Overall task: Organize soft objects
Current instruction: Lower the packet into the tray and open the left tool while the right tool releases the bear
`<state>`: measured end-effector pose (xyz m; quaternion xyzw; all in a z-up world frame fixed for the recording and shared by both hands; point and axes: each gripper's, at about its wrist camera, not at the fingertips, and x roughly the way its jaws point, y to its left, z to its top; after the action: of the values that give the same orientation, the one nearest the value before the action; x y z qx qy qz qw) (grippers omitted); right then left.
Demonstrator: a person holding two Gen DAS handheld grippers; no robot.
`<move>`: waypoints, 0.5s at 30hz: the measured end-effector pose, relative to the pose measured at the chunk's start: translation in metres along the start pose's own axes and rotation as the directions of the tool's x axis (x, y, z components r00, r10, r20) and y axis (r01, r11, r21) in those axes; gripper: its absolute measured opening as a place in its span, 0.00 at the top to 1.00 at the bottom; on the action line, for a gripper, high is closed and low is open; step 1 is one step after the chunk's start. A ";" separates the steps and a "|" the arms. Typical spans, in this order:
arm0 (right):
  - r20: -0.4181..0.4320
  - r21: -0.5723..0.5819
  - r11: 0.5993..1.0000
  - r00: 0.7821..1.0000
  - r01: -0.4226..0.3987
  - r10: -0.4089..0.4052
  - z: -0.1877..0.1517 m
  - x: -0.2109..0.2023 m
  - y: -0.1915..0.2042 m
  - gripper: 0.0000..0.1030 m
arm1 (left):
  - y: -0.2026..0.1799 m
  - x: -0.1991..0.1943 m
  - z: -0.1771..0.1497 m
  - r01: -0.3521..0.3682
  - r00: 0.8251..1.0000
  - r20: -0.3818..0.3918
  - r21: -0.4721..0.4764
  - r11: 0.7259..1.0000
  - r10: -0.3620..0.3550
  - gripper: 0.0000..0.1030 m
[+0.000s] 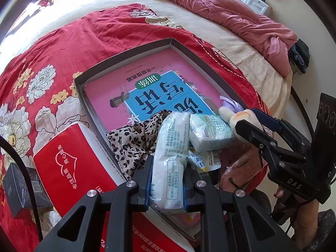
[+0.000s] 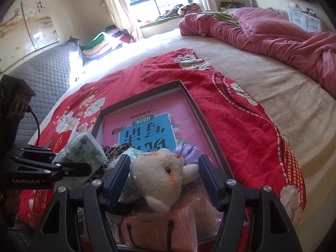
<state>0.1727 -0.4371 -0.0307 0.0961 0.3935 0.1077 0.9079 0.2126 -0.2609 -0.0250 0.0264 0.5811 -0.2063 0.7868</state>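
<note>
The cream plush toy (image 2: 162, 176) lies at the near end of the shallow grey box (image 2: 190, 96), on top of a pink towel-like bundle (image 2: 159, 229), and sits between the blue pads of the right claw (image 2: 162, 180). That claw stands open: both pads are clear of the plush, and no grip shows. Behind the toy lies a lilac fabric piece (image 2: 189, 153).

To the toy's left, the left claw (image 1: 167, 180) is clamped on a white wrapped tissue pack (image 1: 170, 159), its pads pressing both sides. The pack carries small blue print too fine to read. Beside it lies a second pack (image 1: 210, 132) with green print, then a leopard-print cloth (image 1: 134, 142).

Under them, filling the box floor, lies a pink book (image 2: 145, 121) with a blue panel of large Chinese characters, seen upside down.

Left of the box stands a red carton (image 1: 71, 168) with a white heart outline and Chinese lettering. The box rests on a red floral sheet (image 1: 63, 48) on the bed (image 2: 273, 96). One claw body reads "GenRobot.AI", the other "DAS".
</note>
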 end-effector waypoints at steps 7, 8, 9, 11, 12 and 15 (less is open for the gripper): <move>0.013 -0.044 0.999 1.000 0.017 -0.016 -0.001 -0.008 0.007 0.31 | -0.003 0.003 0.002 0.022 1.000 -0.007 -0.006 1.000 -0.022 0.79; 0.018 -0.048 0.999 1.000 0.017 -0.016 0.000 -0.010 0.008 0.31 | -0.003 0.004 0.002 0.025 1.000 -0.011 -0.006 1.000 -0.025 0.79; 0.021 -0.050 0.999 1.000 0.014 -0.013 0.000 -0.011 0.008 0.30 | -0.004 0.004 0.002 0.026 1.000 -0.011 -0.006 1.000 -0.026 0.79; 0.026 -0.053 0.998 1.000 0.015 -0.014 0.001 -0.014 0.009 0.30 | -0.005 0.005 0.003 0.028 1.000 -0.013 -0.007 1.000 -0.028 0.78; 0.028 -0.055 0.998 1.000 0.014 -0.013 0.001 -0.014 0.010 0.30 | -0.005 0.005 0.003 0.035 0.999 -0.013 -0.009 0.999 -0.035 0.77; 0.035 -0.054 0.998 0.999 0.014 -0.012 0.002 -0.018 0.011 0.29 | -0.006 0.005 0.004 0.060 0.998 -0.015 -0.013 0.998 -0.060 0.73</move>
<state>0.1607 -0.4316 -0.0145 0.0709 0.3754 0.1106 0.9175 0.2146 -0.2692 -0.0269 0.0058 0.5890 -0.2259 0.7759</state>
